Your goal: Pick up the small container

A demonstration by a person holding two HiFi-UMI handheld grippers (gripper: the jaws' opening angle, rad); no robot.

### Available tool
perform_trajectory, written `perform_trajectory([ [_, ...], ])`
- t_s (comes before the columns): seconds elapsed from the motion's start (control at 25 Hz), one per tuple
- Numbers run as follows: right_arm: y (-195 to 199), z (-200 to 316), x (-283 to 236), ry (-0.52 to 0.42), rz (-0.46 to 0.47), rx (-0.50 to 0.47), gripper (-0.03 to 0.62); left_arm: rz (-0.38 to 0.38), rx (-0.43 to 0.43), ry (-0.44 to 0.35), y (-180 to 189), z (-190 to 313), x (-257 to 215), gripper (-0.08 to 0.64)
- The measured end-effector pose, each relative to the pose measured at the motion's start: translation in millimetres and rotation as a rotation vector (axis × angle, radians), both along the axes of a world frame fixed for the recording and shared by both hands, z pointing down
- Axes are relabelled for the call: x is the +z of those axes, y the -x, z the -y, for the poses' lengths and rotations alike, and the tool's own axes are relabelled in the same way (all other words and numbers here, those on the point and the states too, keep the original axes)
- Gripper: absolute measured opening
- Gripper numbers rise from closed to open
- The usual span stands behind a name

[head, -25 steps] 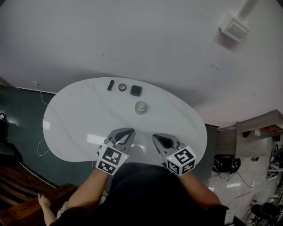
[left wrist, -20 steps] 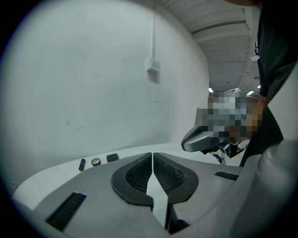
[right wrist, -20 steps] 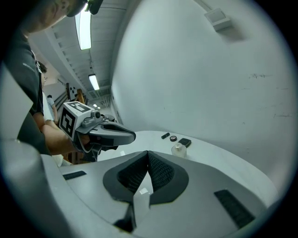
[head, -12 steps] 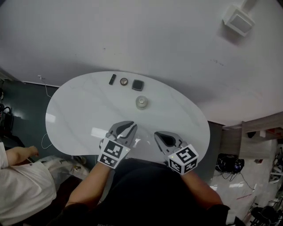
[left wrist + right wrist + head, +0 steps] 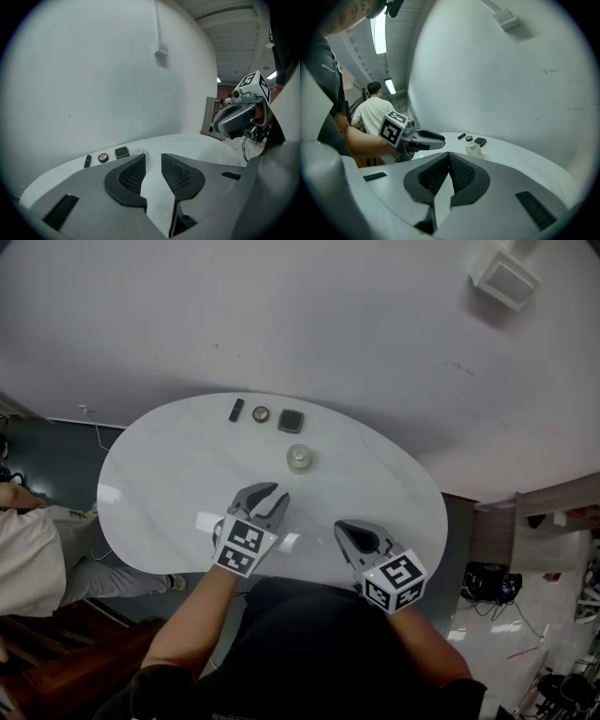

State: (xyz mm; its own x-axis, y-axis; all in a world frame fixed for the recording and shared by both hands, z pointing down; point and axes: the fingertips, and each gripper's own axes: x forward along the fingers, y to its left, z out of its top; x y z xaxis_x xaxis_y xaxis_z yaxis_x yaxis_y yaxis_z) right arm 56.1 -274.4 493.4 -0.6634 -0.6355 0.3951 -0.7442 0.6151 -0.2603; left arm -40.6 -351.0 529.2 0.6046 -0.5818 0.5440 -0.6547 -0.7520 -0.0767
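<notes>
while the left gripper (image 5: pixel 270 495) opens, empty, and the right gripper (image 5: pixel 347 530) sits closed, the small container (image 5: pixel 299 457) stands well ahead. likely light, stiff, slippery; grip its sides low

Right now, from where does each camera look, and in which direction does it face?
Head view: on the person's head, looking steeply down at the white table; shows both forearms, left gripper and right gripper.
Left gripper view: rides on the left gripper, faces along its opening, empty jaws toward the wall; the right gripper shows at right.
Right gripper view: rides on the right gripper, faces along its closed jaws; the left gripper shows at left.
Shared: all three show the small container on the table.
</notes>
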Motion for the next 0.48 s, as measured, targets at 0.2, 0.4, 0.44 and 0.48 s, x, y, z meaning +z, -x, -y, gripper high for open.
perform_trajectory([
  [0.2,-10,-1,4,0.012,-0.011,0.041,-0.004,0.048,0.003,0.054,5,17,39,0.144],
  [0.4,-20,-3,9,0.031,-0.021,0.083,-0.004,0.068,0.015,0.079,-1,33,62,0.167],
  [0.44,-21,-5,10,0.035,-0.024,0.089,-0.004,0.067,0.018,0.08,-2,37,65,0.174],
  [0.48,-21,-6,11,0.04,-0.026,0.094,-0.004,0.066,0.019,0.078,-3,41,68,0.181],
])
